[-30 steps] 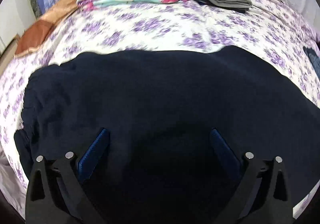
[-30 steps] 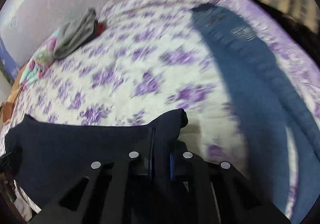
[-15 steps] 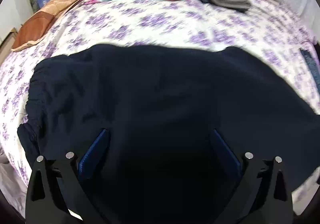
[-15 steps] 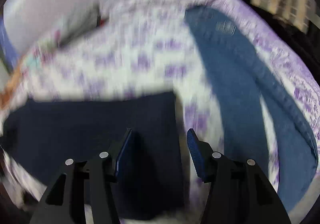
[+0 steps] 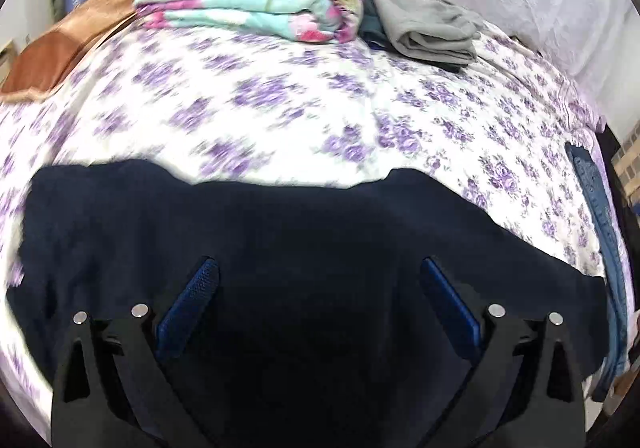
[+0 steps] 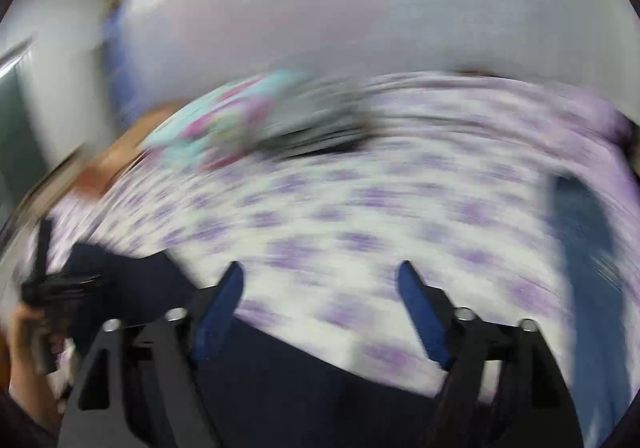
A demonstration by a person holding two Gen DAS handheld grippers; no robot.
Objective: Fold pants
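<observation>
The dark navy pants [image 5: 304,240] lie folded across the near part of the bed, on the purple-flowered sheet [image 5: 280,100]. My left gripper [image 5: 318,272] is open and empty, its blue pads spread above the pants. The right wrist view is heavily blurred. In it my right gripper [image 6: 320,276] is open and empty over the sheet, with the pants [image 6: 280,368] below and to its left. The other gripper and a hand [image 6: 36,312] show at that view's left edge.
A folded turquoise and pink blanket [image 5: 256,8] and folded grey clothes [image 5: 424,28] lie at the far edge by the wall. An orange-brown pillow [image 5: 60,48] is far left. A blue denim garment [image 5: 600,216] lies along the bed's right edge.
My right gripper let go of the pants' corner, opened wide and swung up and left. My left gripper stayed open and pulled back, so more sheet shows beyond the pants.
</observation>
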